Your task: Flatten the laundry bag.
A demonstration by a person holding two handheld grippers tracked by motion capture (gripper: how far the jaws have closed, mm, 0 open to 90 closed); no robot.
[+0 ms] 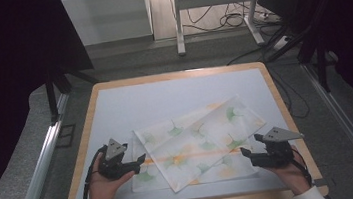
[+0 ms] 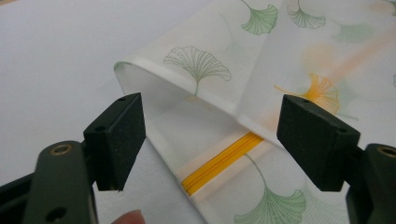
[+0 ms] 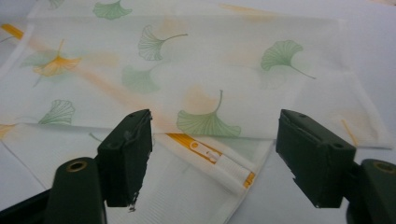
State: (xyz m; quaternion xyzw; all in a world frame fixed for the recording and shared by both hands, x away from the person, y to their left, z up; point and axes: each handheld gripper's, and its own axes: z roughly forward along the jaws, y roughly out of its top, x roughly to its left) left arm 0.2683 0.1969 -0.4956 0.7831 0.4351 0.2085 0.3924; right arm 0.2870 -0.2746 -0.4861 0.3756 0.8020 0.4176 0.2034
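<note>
A thin white cloth (image 1: 197,145) printed with green and orange ginkgo leaves lies folded over itself on the white mat, an orange stripe (image 2: 224,161) along a lower layer. At the cloth's left edge my left gripper (image 1: 139,164) points toward it, jaws wide apart, nothing gripped. In the left gripper view the folded edge (image 2: 154,77) lies just ahead of the left gripper (image 2: 212,135). At the cloth's right corner my right gripper (image 1: 244,153) is open; in the right gripper view the cloth's hem (image 3: 224,161) lies beyond the right gripper (image 3: 215,156) and its spread jaws.
The white mat (image 1: 164,96) covers a wooden-edged table (image 1: 90,114). Metal rails (image 1: 40,160) run along both sides. Beyond the far edge stand a table frame (image 1: 214,4) and loose cables (image 1: 228,20) on the floor.
</note>
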